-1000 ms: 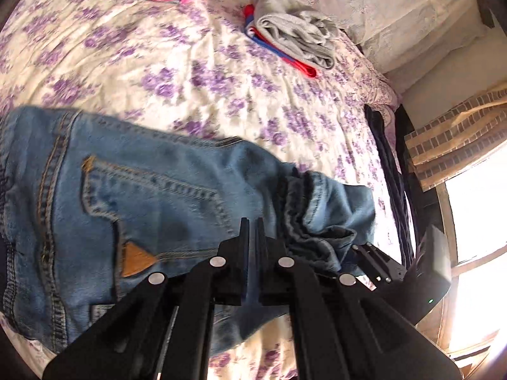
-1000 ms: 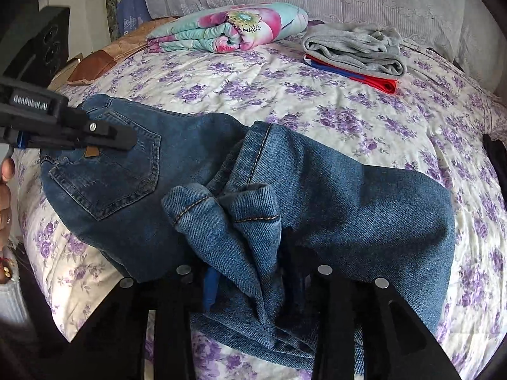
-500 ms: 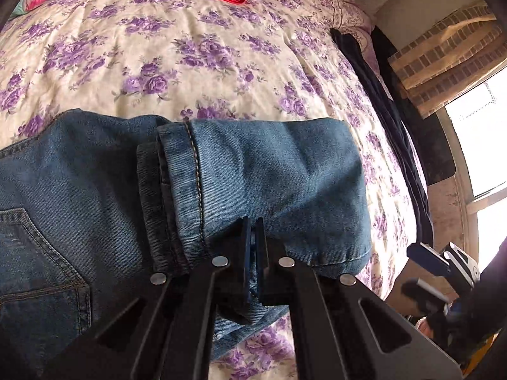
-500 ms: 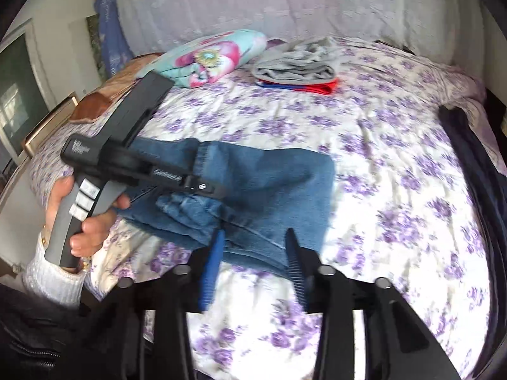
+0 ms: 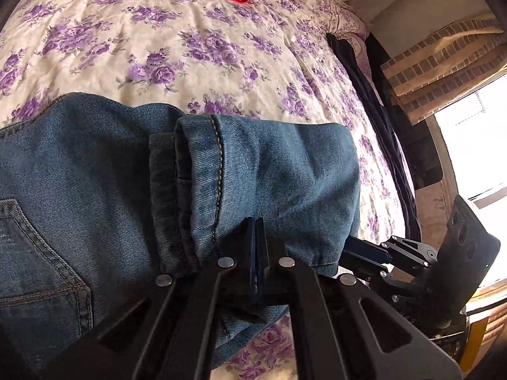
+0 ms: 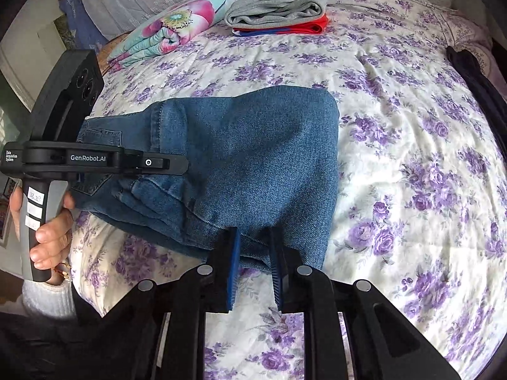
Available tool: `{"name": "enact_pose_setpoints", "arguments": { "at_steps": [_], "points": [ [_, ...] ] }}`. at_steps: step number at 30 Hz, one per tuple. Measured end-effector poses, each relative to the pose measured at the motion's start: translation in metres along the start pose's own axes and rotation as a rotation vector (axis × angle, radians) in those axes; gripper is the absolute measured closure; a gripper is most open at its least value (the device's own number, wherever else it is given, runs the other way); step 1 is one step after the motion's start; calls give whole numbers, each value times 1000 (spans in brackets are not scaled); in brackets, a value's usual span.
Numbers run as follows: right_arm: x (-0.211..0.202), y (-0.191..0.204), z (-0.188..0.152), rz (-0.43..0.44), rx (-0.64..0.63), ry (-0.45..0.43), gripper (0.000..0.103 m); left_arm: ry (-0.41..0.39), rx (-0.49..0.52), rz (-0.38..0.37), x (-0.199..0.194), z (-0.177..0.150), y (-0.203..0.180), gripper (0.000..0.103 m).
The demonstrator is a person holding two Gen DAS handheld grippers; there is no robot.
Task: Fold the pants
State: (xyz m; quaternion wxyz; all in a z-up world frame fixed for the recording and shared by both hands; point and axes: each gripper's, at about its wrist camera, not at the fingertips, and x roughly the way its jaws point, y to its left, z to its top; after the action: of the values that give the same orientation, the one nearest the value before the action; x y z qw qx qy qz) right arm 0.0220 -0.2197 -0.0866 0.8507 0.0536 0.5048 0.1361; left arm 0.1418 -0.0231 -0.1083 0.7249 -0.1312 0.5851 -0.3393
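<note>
Jeans (image 6: pixel 253 158) folded, long axis across bed (image 6: pixel 412 126).

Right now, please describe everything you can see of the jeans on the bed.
The jeans are blue denim with tan stitching and a back pocket, folded over into a thick bundle, hems lying across the seat. They lie on the floral bedspread near its front edge. The left gripper, shut, rests over the folded legs; the open right gripper stands at the near edge.
</note>
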Motion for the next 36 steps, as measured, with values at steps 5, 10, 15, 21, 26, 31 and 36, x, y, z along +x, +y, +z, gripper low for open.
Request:
{"name": "enact_pose_setpoints", "arguments": {
  "at_steps": [5, 10, 15, 21, 26, 31, 36],
  "points": [
    [-30, 25, 15, 61, -53, -81, 80, -173, -32, 53, -81, -11, 19, 86],
    [-21, 55, 43, 157, -95, -85, 77, -423, -154, 197, -184, -54, 57, 37],
    [17, 91, 72, 245, -143, -22, 77, -512, -289, 265, -238, -101, 98, 33],
    [61, 112, 92, 252, -153, 45, 77, -556, -396, 294, -266, -149, 134, 18],
    [100, 117, 93, 274, -162, 157, 77, -537, -439, 263, -261, -174, 149, 18],
    [107, 120, 92, 267, -170, 155, 77, -517, -475, 194, -246, -179, 160, 17],
    [87, 124, 85, 276, -167, 131, 76, -460, -482, 123, -222, -164, 162, 17]
  ]
}}
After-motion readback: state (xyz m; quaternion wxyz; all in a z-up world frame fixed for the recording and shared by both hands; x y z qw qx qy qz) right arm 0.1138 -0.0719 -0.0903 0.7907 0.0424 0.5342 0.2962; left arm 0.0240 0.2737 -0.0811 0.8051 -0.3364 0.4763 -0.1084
